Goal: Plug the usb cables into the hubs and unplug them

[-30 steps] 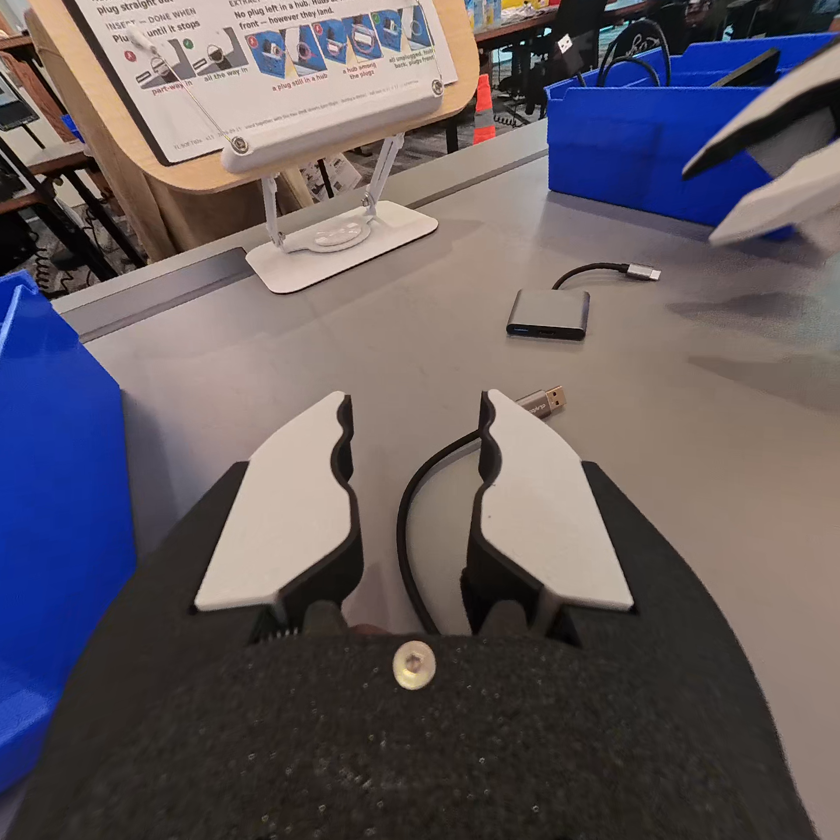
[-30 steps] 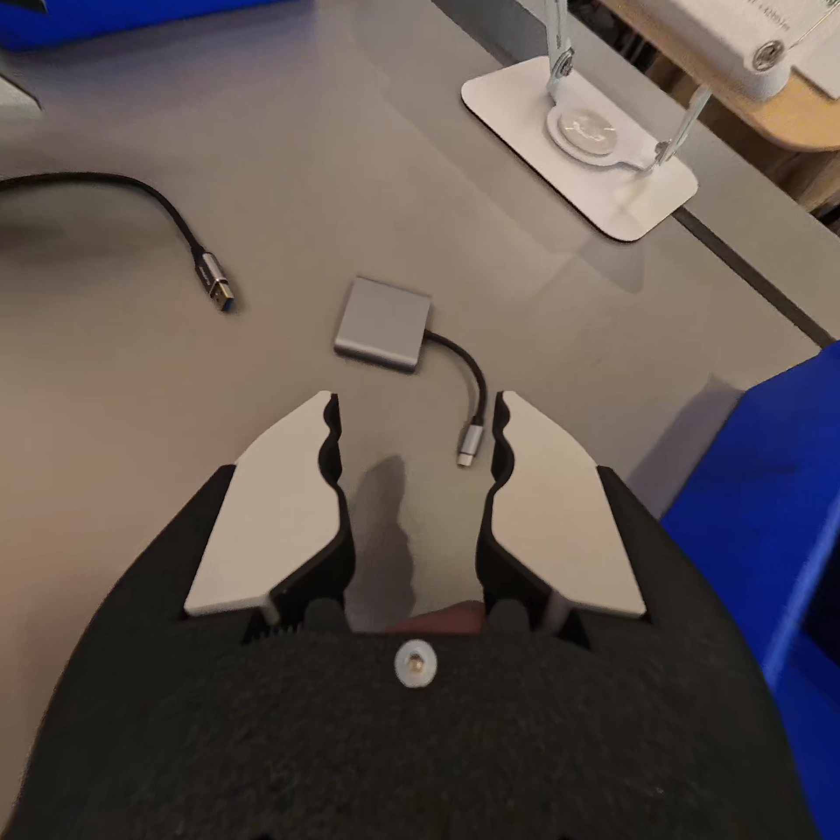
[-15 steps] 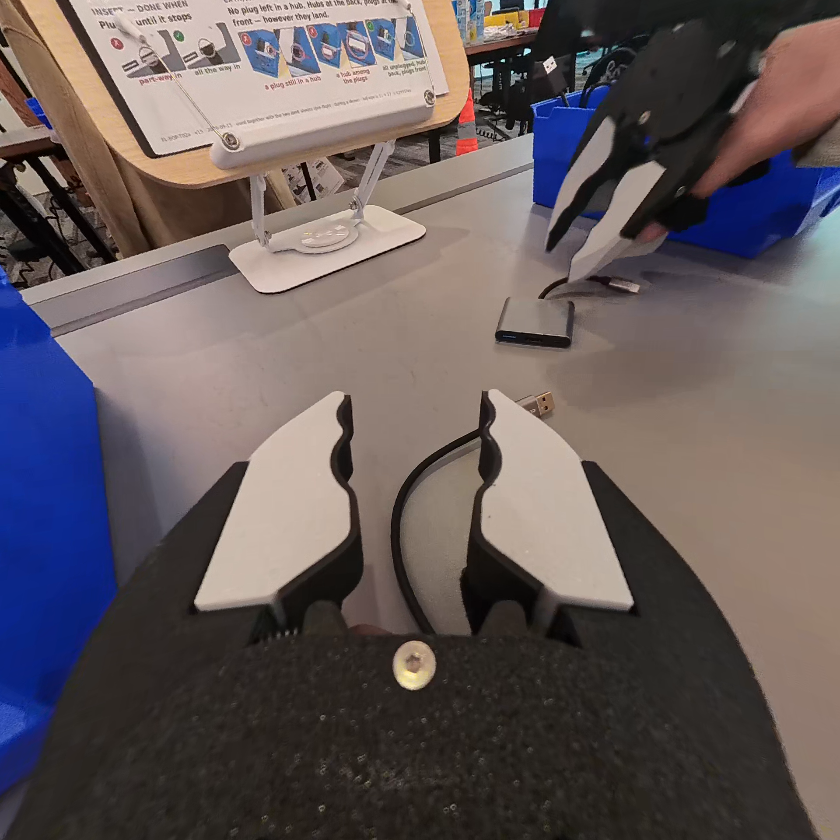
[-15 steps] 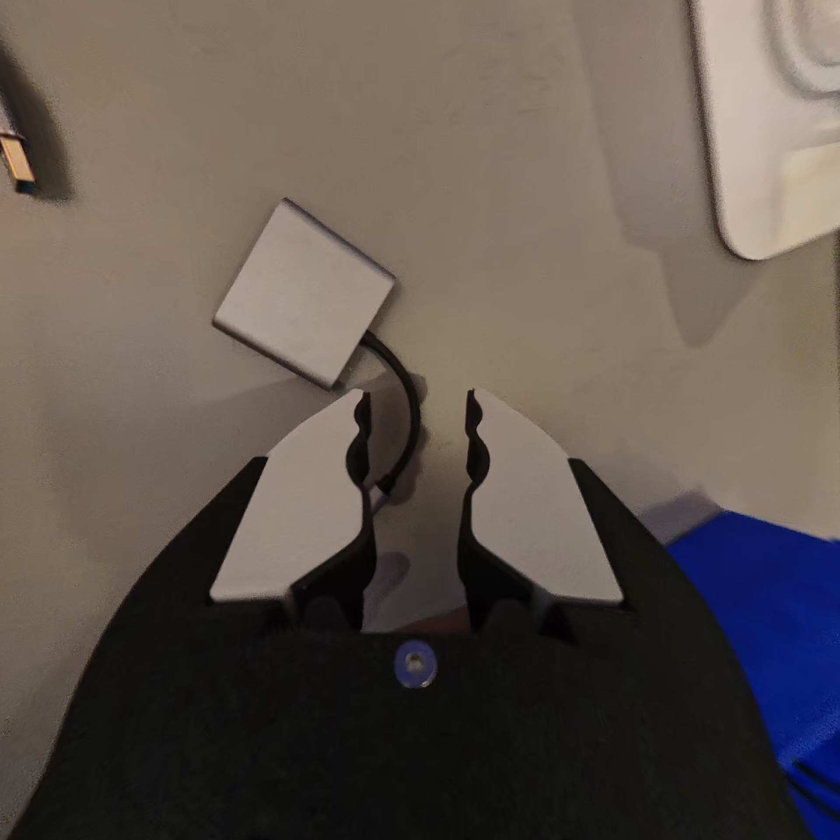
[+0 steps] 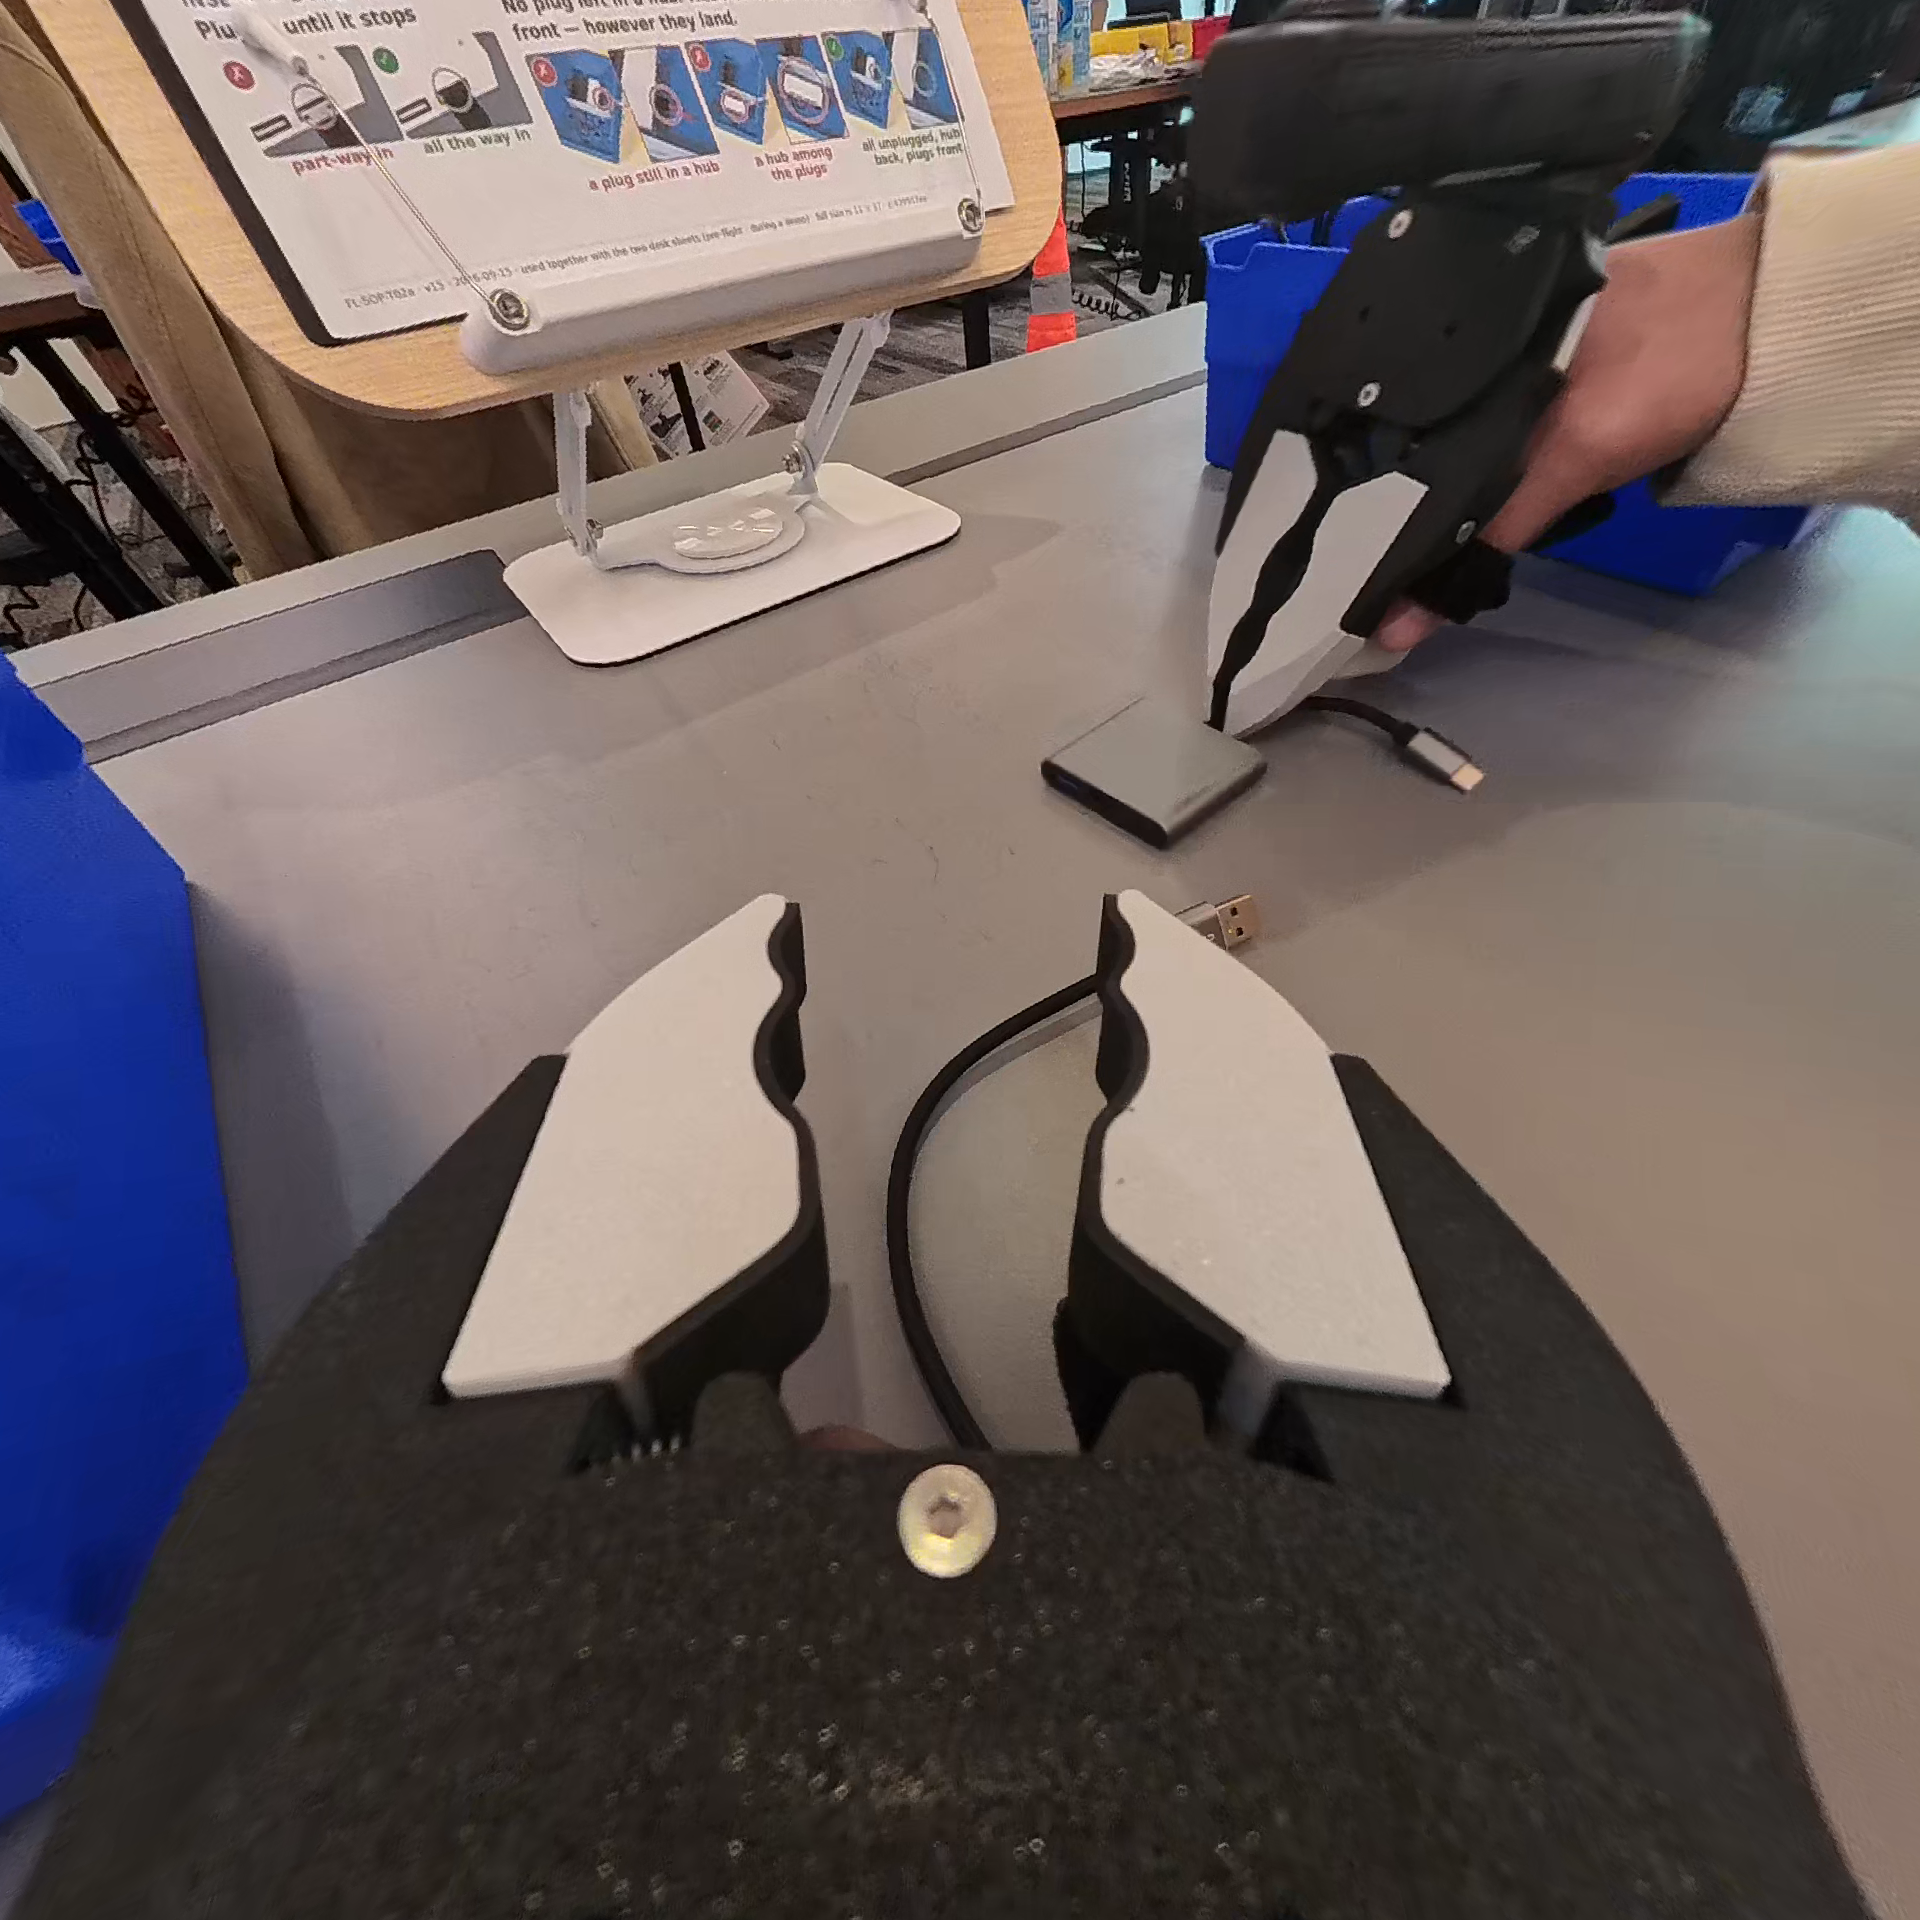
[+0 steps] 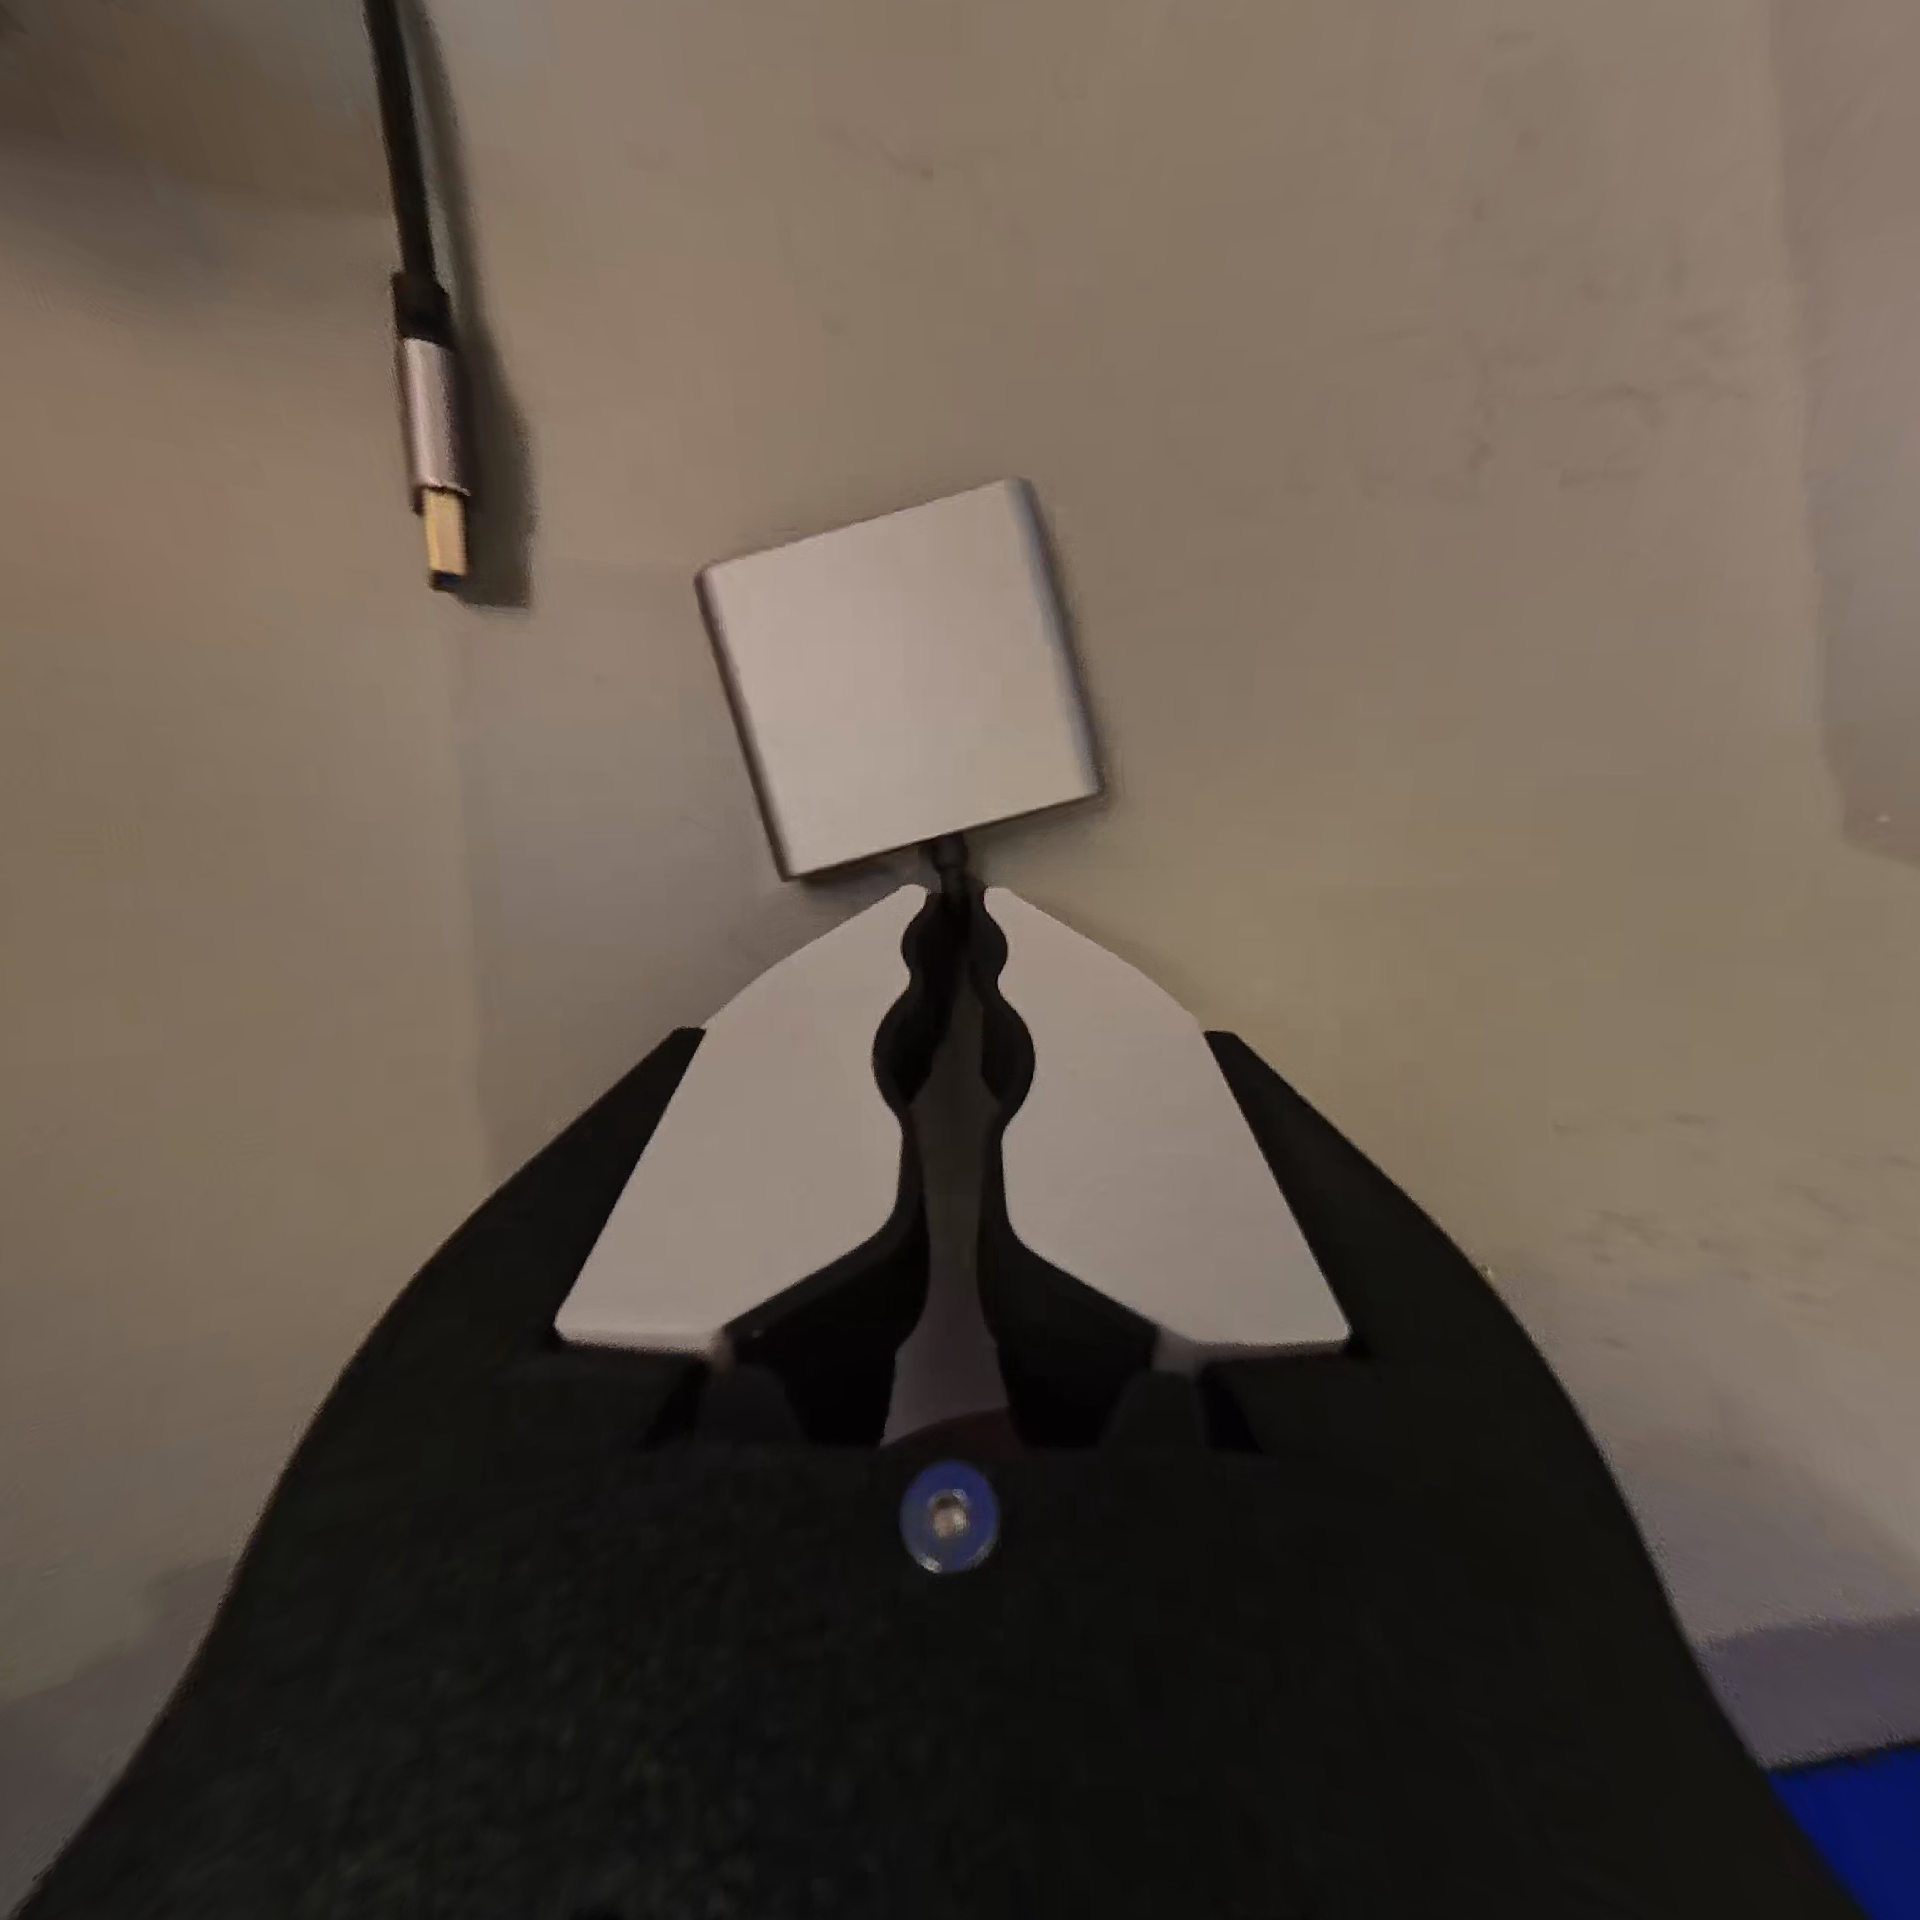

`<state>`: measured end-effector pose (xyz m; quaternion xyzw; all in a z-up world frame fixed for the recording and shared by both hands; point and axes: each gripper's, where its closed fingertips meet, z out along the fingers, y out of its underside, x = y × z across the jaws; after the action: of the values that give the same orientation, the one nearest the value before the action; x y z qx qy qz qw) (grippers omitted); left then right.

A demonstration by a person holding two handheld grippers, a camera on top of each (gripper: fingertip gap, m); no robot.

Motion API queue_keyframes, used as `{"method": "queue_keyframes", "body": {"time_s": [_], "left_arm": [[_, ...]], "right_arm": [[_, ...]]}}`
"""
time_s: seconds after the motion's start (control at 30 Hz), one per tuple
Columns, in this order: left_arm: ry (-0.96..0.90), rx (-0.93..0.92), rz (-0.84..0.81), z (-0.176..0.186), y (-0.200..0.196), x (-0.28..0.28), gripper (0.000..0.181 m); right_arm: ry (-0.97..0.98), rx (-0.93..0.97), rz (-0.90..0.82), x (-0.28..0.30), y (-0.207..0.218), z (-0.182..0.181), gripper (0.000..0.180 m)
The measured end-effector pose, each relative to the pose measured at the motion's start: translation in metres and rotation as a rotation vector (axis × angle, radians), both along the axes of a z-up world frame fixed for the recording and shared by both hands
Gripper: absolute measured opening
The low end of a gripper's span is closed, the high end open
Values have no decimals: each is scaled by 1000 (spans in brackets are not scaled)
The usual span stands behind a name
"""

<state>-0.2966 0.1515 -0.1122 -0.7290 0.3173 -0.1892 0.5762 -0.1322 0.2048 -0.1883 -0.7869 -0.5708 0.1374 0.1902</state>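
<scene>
A small grey square hub (image 5: 1153,769) lies on the grey table (image 5: 623,831); it also shows in the right wrist view (image 6: 899,660). My right gripper (image 6: 954,888) is shut on the hub's short black cable where it leaves the hub; it points down at the table in the left wrist view (image 5: 1226,717). The cable's silver end plug (image 5: 1439,753) lies free to the right. A black USB cable (image 5: 935,1122) runs between my open left gripper's (image 5: 951,914) fingers, untouched. Its silver plug (image 5: 1226,920) lies just past my right finger; it also shows in the right wrist view (image 6: 434,457).
A white stand (image 5: 727,561) holding an instruction board (image 5: 623,156) sits at the table's far side. A blue bin (image 5: 94,1143) stands close at my left, another blue bin (image 5: 1278,301) at the far right behind the other hand. The grippers' ends are close to 20 cm from one another.
My right gripper came down over the hub's cable and closed on it beside the hub. The hub has turned a little. My left gripper has stayed open over the USB cable.
</scene>
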Motion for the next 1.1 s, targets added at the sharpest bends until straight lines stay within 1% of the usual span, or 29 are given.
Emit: {"method": "queue_keyframes", "body": {"time_s": [0.03, 0.1, 0.2, 0.3, 0.4, 0.5, 0.57, 0.63, 0.73, 0.83, 0.9, 0.97, 1.1], "left_arm": [[-3, 0, 1, 0, 0, 0, 54], [-10, -2, 2, 1, 0, -1, 54], [-14, -3, 4, 1, 1, -1, 53], [-4, 1, 1, 1, 0, 0, 53], [13, 15, -4, 0, -2, 2, 53], [46, 32, -34, -1, -6, 6, 53], [115, 55, -86, -2, -10, 10, 47], [208, 23, -184, -9, -17, 15, 43], [374, -48, -311, -24, -22, 20, 48], [546, -82, -405, -36, -15, 22, 51], [625, -98, -467, -41, -8, 27, 48], [674, -97, -528, -45, -2, 34, 46], [683, -146, -655, -55, -4, 56, 40]], "right_arm": [[41, 19, 0, -5, -3, 4, 4], [147, 51, -10, -14, -9, 17, 3], [345, 104, -19, -26, -23, 47, 3], [543, 115, -1, -33, -43, 75, 3], [693, 120, 23, -34, -60, 93, 4], [815, 124, 45, -30, -71, 104, 4], [888, 113, 55, -26, -76, 109, 4], [931, 120, 49, -21, -77, 110, 4], [917, 140, 43, -14, -81, 109, 4], [927, 144, 36, -8, -86, 110, 4], [913, 150, 29, -5, -85, 106, 4], [878, 147, 19, -4, -82, 100, 4], [852, 156, 30, -7, -84, 97, 4]]}}
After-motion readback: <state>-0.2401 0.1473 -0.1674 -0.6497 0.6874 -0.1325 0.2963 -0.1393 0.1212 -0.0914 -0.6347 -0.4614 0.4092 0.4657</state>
